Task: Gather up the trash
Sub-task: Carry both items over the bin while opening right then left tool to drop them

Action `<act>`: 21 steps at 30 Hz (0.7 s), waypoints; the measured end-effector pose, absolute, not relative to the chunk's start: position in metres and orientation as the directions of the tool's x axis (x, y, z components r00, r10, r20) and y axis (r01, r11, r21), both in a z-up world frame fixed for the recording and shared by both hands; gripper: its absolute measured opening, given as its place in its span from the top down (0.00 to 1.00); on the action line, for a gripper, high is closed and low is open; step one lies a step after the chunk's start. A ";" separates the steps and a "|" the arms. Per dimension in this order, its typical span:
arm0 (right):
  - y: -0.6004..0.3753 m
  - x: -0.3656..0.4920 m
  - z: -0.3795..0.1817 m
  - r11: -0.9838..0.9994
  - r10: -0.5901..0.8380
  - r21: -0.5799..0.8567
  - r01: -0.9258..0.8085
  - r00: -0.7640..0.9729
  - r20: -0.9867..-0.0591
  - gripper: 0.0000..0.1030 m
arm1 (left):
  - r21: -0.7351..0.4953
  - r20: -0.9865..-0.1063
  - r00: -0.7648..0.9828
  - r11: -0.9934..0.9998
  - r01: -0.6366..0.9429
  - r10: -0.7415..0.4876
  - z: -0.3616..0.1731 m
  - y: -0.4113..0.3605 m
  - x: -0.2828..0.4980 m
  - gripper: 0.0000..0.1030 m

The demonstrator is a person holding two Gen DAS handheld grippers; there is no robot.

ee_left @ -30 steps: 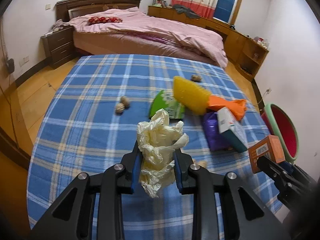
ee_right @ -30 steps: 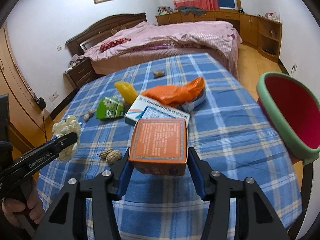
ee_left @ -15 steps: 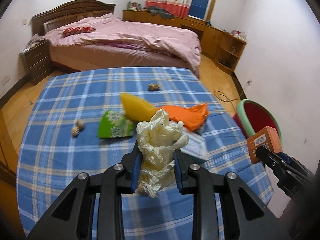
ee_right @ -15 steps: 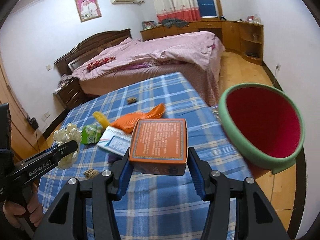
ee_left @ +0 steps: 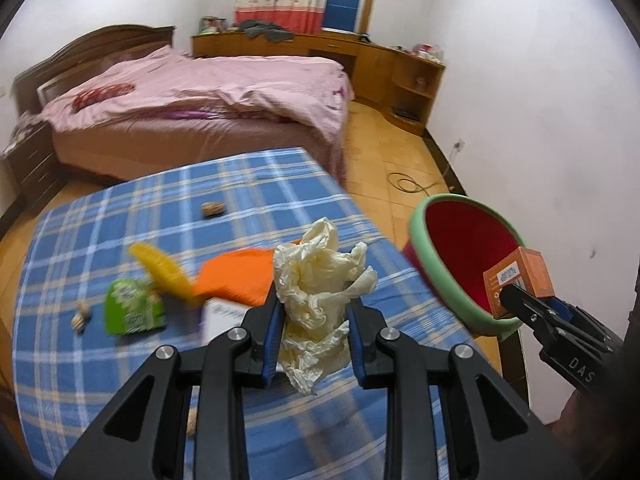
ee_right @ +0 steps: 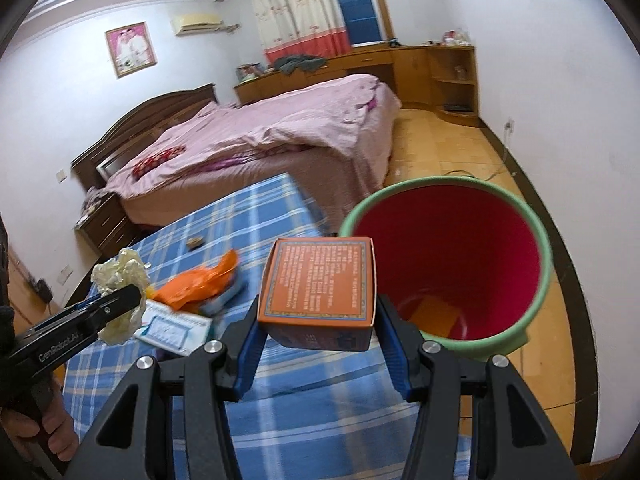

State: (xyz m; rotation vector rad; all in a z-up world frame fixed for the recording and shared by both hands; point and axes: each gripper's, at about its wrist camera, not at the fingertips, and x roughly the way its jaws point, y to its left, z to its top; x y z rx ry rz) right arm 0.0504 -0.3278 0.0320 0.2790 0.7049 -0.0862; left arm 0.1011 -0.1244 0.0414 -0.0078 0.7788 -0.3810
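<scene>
An orange box (ee_right: pixel 318 286) is pinched in the right gripper (ee_right: pixel 320 320) and held just before the rim of the red bin (ee_right: pixel 536 312). A crumpled cream bag (ee_left: pixel 320 280) is clamped in the left gripper (ee_left: pixel 314 332) above the tabletop (ee_left: pixel 100 360), where wrappers (ee_left: pixel 134 308) and nuts (ee_left: pixel 212 208) are seen farther off.

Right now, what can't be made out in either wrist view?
- Bin bottom: right view, orange box covers part.
- Table trash: both views, motion-blurred; green packet print unreadable.
- White carton: left view, left gripper and crumpled wrapper hide it.
</scene>
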 end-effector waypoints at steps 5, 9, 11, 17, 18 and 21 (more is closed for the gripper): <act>-0.361 0.052 0.027 0.945 -0.028 0.227 0.233 0.754 -0.656 0.46 | -0.137 -0.676 0.631 0.906 0.401 -0.381 0.040 -0.162 0.110 0.72; -0.384 0.055 0.021 0.933 -0.058 0.229 0.276 0.746 -0.664 0.46 | -0.123 -0.683 0.606 0.882 0.455 -0.408 0.031 -0.198 0.123 0.72; -0.398 0.057 0.016 0.925 -0.071 0.234 0.301 0.739 -0.669 0.46 | -0.125 -0.687 0.591 0.869 0.478 -0.423 0.026 -0.214 0.128 0.72; -0.432 0.064 0.000 0.904 -0.094 0.243 0.353 0.717 -0.691 0.45 | -0.117 -0.699 0.554 0.837 0.535 -0.452 0.014 -0.257 0.142 0.72; -0.436 0.066 -0.002 0.901 -0.094 0.246 0.358 0.714 -0.694 0.45 | -0.119 -0.702 0.545 0.830 0.545 -0.459 0.011 -0.264 0.145 0.72; -0.445 0.068 -0.008 0.893 -0.096 0.254 0.372 0.708 -0.700 0.45 | -0.129 -0.711 0.522 0.817 0.562 -0.472 0.006 -0.277 0.151 0.68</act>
